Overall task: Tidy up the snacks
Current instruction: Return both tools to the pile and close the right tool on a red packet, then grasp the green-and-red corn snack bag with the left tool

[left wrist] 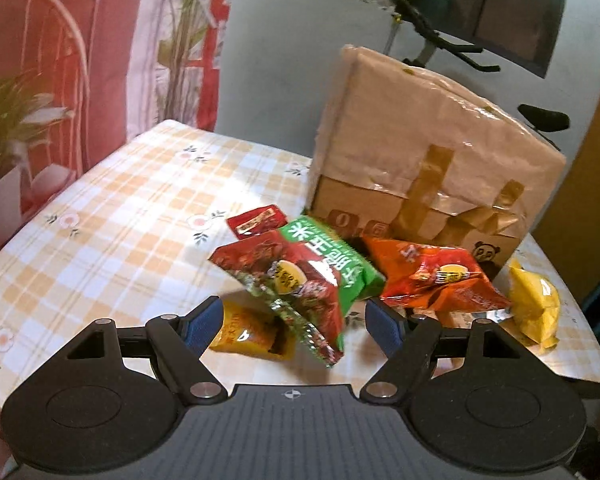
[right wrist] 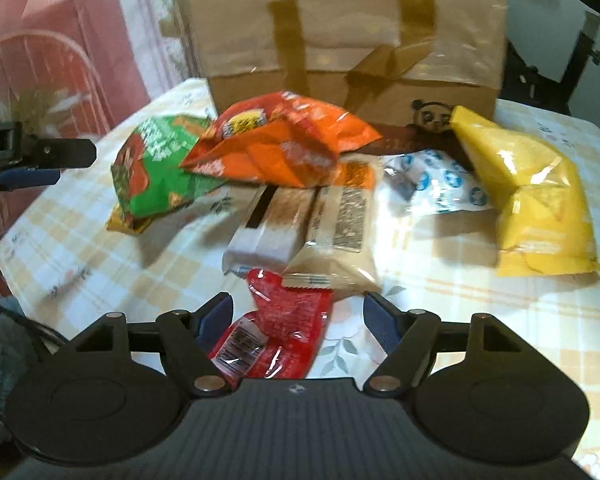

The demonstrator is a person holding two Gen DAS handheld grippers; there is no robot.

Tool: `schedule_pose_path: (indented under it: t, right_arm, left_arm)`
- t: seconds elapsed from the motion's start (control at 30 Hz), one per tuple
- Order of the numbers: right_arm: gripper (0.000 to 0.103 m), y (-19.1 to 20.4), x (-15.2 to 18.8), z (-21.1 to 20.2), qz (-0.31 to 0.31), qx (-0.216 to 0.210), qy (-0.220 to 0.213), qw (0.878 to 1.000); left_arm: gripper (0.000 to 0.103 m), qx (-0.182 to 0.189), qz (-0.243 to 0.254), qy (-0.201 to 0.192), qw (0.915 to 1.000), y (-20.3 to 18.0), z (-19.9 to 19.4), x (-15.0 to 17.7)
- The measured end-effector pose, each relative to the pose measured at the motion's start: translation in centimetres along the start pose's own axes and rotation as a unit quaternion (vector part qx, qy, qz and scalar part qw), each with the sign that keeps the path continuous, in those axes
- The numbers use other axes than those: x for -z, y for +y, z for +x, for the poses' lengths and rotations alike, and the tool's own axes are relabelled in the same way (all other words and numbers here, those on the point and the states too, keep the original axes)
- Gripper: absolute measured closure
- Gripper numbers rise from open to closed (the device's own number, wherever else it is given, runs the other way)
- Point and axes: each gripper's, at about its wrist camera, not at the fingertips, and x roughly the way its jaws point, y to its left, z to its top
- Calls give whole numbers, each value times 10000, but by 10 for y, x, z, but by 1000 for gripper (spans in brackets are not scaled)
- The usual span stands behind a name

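Note:
Snack packets lie in a heap on a checked tablecloth (left wrist: 120,220) in front of a brown paper bag (left wrist: 420,152) with handles. My left gripper (left wrist: 296,320) is open; a green-and-red crisp bag (left wrist: 300,280) and a small yellow packet (left wrist: 248,332) lie between its blue pads, untouched. An orange bag (left wrist: 436,276) and a yellow bag (left wrist: 534,304) lie to its right. My right gripper (right wrist: 298,318) is open over a red packet (right wrist: 276,332), pads clear of it. Beyond it lie two beige bars (right wrist: 340,232), a blue-and-white packet (right wrist: 436,184), the orange bag (right wrist: 284,140) and the yellow bag (right wrist: 536,188).
A small red sachet (left wrist: 256,220) lies behind the heap. The left gripper (right wrist: 40,160) shows at the left edge of the right wrist view. A red chair (left wrist: 40,40) and a potted plant (left wrist: 4,120) stand past the table's left edge; a dark screen (left wrist: 500,0) is behind the bag.

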Motion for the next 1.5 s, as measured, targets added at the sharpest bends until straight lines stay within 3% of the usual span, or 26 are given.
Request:
schedule_pose_path:
  t: [0.2,0.43,0.8,0.97,1.13,1.27,1.4,1.5]
  right_arm:
    - [32,13,10,11,-553,104,-22,9984]
    - [61,-12,9,-2,-208,-17,-132,9997]
    - [68,-47,13,-23,139,525,-348,9979]
    - [68,-47,14,-21,159,440,-390,9981]
    - [67,-51,14,-22,270,367,-396,9982]
    - [67,-52,14,-22,330,338,-382,9982]
    - [67,-54,14,-23,429,300,-374,9979]
    - [67,-53,13,-21,432,299,-358,9980]
  left_arm:
    - [23,-16,13,59,10000,-4,6,3]
    - [23,8,-48,140,9999,-7,11,9]
    - [23,-32,-107,260,9996,-7,21,5]
    - [22,-57,-36,174,9998,-8,31,-10]
    - [22,277,681,98,9972,-9,58,-40]
    - [21,737,967,336,9920,-5,83,-62]
    - [14,1260,1018,781,9837,-6,103,-61]
    - [13,1198,1205,879,9815,-13,107,-52]
